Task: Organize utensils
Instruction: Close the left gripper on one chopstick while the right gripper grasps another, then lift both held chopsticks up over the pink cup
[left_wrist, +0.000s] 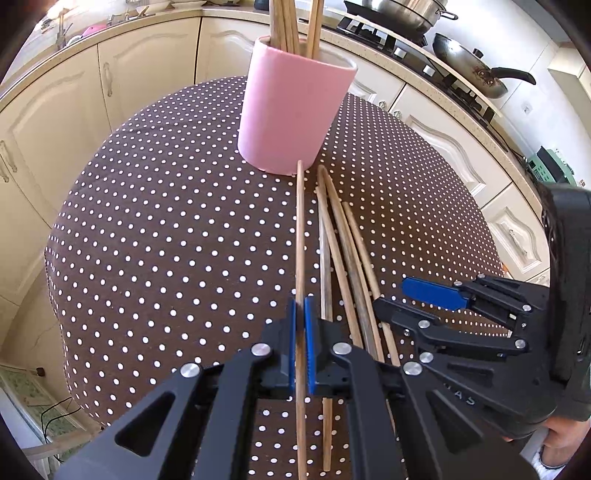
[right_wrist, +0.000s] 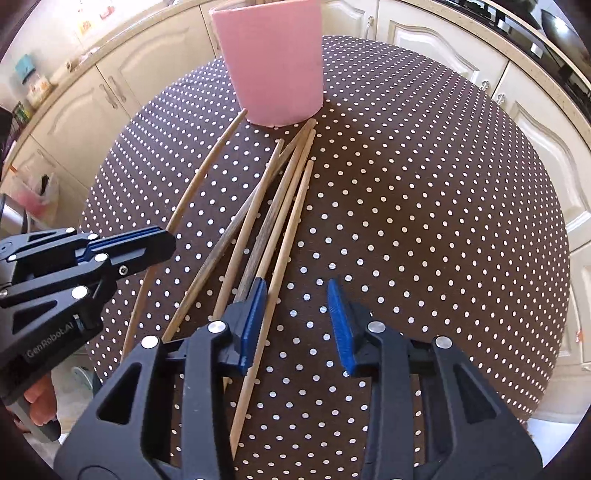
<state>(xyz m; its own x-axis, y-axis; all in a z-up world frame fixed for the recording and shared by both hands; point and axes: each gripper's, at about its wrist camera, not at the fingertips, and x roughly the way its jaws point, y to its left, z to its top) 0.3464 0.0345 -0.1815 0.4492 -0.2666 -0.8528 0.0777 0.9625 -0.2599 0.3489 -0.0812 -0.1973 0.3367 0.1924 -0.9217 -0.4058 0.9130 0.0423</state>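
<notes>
Left gripper (left_wrist: 301, 343) is clamping a single pale chopstick (left_wrist: 300, 236) between its blue pads, the stick running forward with its far tip just beside the foot of the pink holder (left_wrist: 291, 107), where several chopsticks are already standing. Right gripper (right_wrist: 297, 325) is hovering with its jaws apart and nothing pinched; one blue pad is sitting against the loose bundle of chopsticks (right_wrist: 280, 206) lying fanned on the polka-dot bench (right_wrist: 424, 221), and one stick is passing just inside that pad.

From where I'm standing, the risk looks twofold. If the left gripper swings its long stick upward carelessly, the tip may be knocking the holder and tipping it. And the right gripper, closing on crossed sticks, may be catching two at once or flicking a neighbour so it rolls toward the bench edge.
</notes>
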